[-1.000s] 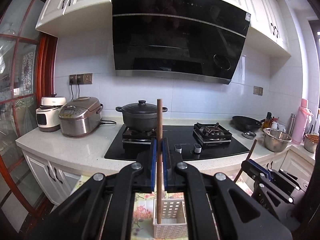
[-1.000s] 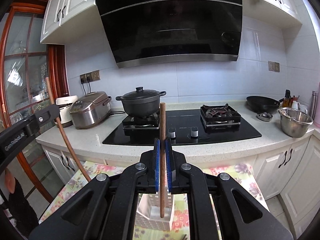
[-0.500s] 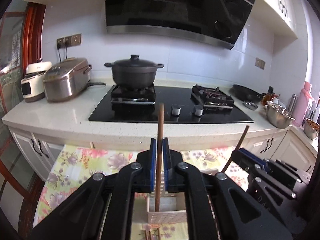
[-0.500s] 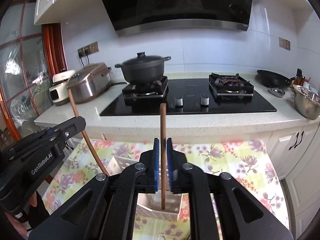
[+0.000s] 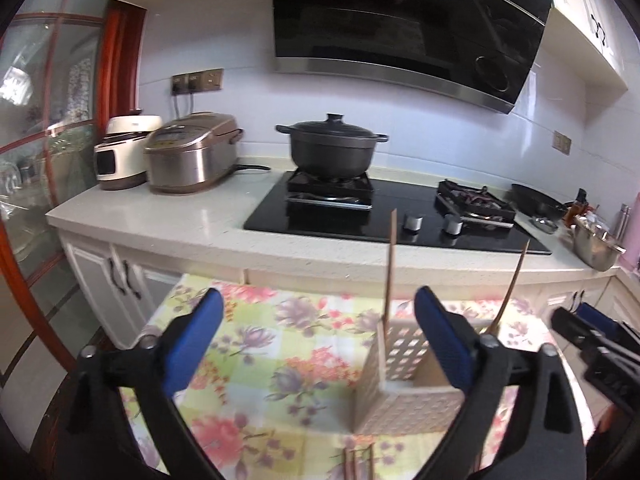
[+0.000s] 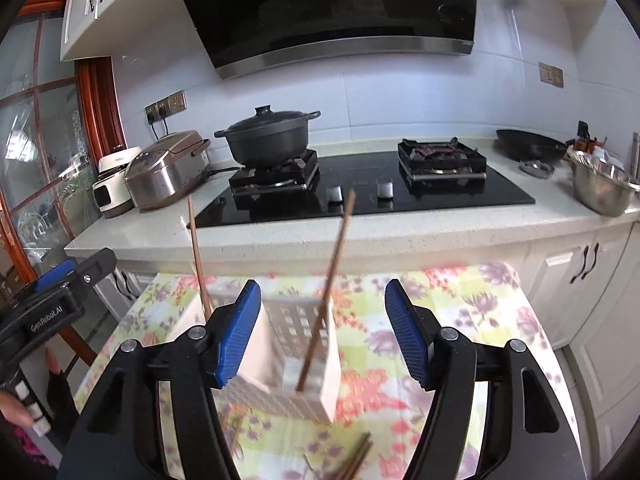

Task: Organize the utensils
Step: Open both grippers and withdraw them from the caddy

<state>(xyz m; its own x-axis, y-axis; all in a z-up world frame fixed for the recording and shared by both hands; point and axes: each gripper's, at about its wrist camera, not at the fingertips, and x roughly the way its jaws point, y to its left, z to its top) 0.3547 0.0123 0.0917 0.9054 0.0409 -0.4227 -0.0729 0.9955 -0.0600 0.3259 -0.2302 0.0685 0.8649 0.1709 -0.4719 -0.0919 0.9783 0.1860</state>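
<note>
A white perforated holder (image 5: 404,360) stands on the floral tablecloth (image 5: 260,352). Two brown chopsticks lean upright in it: one chopstick (image 5: 390,264) to the left, the other chopstick (image 5: 514,280) to the right. My left gripper (image 5: 318,320) has its jaws opening wide; the left chopstick stands free in the gap near the right pad. In the right wrist view my right gripper (image 6: 322,320) has its jaws opening around the slanted chopstick (image 6: 332,276), and the pads do not touch it. That stick's foot rests in the holder (image 6: 296,344). Loose chopsticks (image 6: 356,460) lie on the cloth in front.
Behind the table runs a white counter (image 5: 168,228) with a black hob (image 5: 400,224), a black pot (image 5: 332,148), two rice cookers (image 5: 188,152) and a steel bowl (image 6: 600,188). White cabinets (image 6: 580,268) stand below. A hand (image 6: 12,412) holds the left gripper's handle.
Both grippers have sunk toward the table and tilted down. Their jaws went from shut on a chopstick each to wide apart, and both chopsticks now stand in the white holder.
</note>
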